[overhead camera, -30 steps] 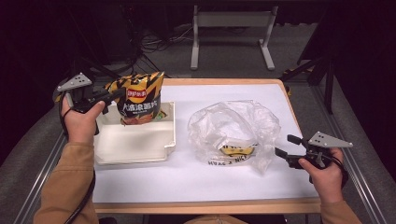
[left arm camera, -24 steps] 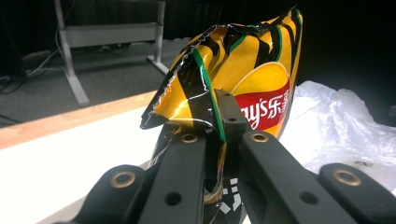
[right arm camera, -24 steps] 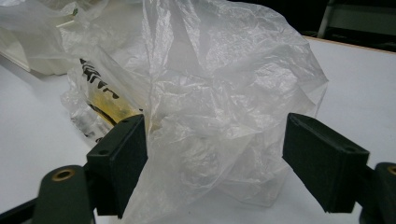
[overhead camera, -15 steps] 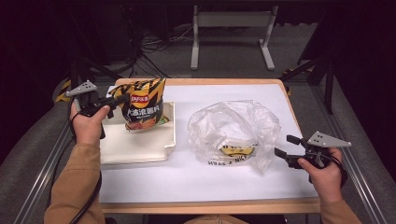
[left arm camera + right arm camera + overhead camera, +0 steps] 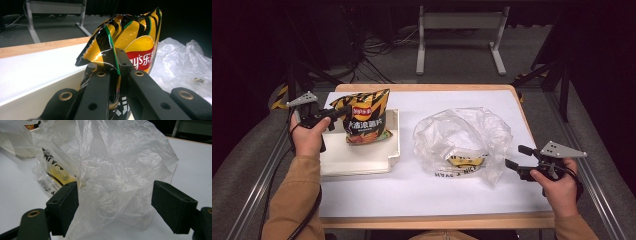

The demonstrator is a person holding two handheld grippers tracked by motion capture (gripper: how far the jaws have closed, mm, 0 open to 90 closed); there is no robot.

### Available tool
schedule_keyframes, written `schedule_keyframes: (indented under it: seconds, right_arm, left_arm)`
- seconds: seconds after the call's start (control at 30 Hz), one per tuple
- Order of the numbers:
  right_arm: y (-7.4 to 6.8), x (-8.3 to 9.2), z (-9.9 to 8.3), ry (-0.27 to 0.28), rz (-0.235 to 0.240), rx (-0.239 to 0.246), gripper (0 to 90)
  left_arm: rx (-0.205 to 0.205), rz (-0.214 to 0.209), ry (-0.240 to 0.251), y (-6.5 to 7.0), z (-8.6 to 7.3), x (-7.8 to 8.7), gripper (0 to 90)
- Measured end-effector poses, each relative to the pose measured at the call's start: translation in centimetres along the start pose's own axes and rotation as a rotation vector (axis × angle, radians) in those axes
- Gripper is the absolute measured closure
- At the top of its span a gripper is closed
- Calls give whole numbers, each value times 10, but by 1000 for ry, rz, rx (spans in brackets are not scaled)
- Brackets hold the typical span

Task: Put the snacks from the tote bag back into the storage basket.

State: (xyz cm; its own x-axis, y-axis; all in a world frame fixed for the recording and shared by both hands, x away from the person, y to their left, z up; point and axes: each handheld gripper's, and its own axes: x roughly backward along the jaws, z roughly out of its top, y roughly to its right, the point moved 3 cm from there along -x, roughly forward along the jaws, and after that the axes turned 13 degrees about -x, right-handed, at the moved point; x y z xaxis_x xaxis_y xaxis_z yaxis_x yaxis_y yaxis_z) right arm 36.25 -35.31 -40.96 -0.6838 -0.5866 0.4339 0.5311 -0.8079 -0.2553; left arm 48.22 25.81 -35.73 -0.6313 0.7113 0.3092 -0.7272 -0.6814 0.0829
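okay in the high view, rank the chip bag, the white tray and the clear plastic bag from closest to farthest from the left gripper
1. chip bag: clamped in the left gripper, standing in the tray.
2. white tray: just beneath and beside that hand.
3. clear plastic bag: across the table, by the right gripper.

Left gripper [image 5: 333, 114] has dropped and slid toward the table's left edge, carrying the chip bag [image 5: 363, 117] clamped by its side edge. Bag now sits lower over the white tray [image 5: 362, 159], upright.
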Motion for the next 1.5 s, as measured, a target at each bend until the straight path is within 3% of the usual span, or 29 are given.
schedule_keyframes:
  seconds: [0.13,0.37,0.6,0.73,0.8,0.87,0.9,1.1,1.27,1.5]
  right_arm:
    - [0,0,0,0,2,2,224]
    - [0,-1,-1,-2,5,0,220]
    - [0,-1,-1,-4,6,1,220]
    - [0,0,0,-3,6,1,219]
    - [0,-1,-1,-3,6,1,217]
    - [0,-1,-1,-4,6,1,216]
    - [0,0,-1,-3,6,1,216]
    - [0,-1,0,-2,7,2,216]
    - [0,-1,0,-5,8,1,213]
    - [-1,-6,3,-6,17,11,209]
  left_arm:
    - [6,-5,2,-1,-2,-4,889]
    - [-18,4,10,-7,-3,-14,840]
    - [-114,106,-18,-14,-1,-21,765]
    - [-125,124,-21,-15,1,-23,658]
    - [-131,167,-27,-15,3,-24,581]
    - [-127,180,-24,-15,3,-24,553]
    - [-122,204,-20,-17,3,-24,441]
    - [-83,257,7,-20,6,-18,212]
    - [-56,269,41,-19,10,-8,100]
    - [-49,256,73,-10,14,10,62]
